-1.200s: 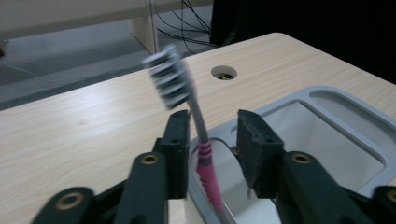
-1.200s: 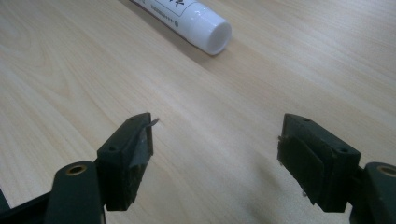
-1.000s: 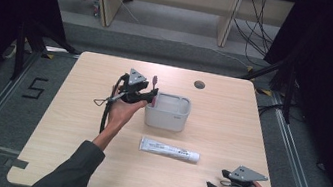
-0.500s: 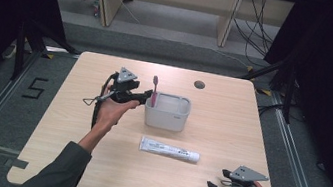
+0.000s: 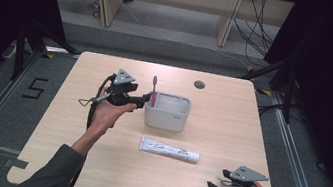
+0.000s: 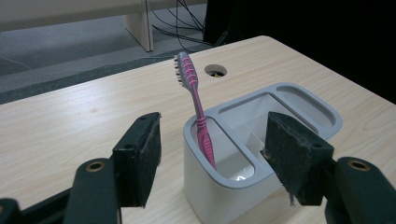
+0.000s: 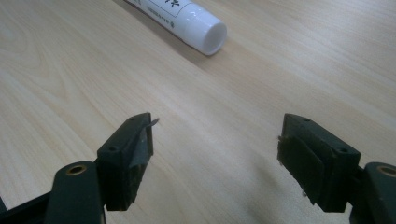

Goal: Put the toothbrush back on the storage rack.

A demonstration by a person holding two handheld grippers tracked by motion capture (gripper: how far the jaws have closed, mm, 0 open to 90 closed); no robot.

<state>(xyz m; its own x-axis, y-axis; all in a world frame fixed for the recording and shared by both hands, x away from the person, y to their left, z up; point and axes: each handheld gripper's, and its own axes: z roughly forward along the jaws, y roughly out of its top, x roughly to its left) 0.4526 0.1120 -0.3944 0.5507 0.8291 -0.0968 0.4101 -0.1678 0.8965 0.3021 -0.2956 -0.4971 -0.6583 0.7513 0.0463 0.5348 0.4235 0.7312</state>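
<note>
Pink toothbrush [image 6: 195,100] stands in the end compartment of the grey holder [image 6: 243,186], bristle head up, leaning toward the table's far edge; its lower end is hidden inside; left gripper [image 6: 212,156] faces the holder, jaws apart and empty; toothpaste tube [image 5: 169,149] lies crosswise nearby; right gripper [image 7: 215,158] hovers with jaws spread, tube cap ahead.

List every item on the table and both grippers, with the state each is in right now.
toothbrush: standing tilted in holder's end compartment, head up
holder: upright, other compartments empty
toothpaste tube: lying flat, capped
left gripper: open, at holder
right gripper: open, holding nothing
</note>
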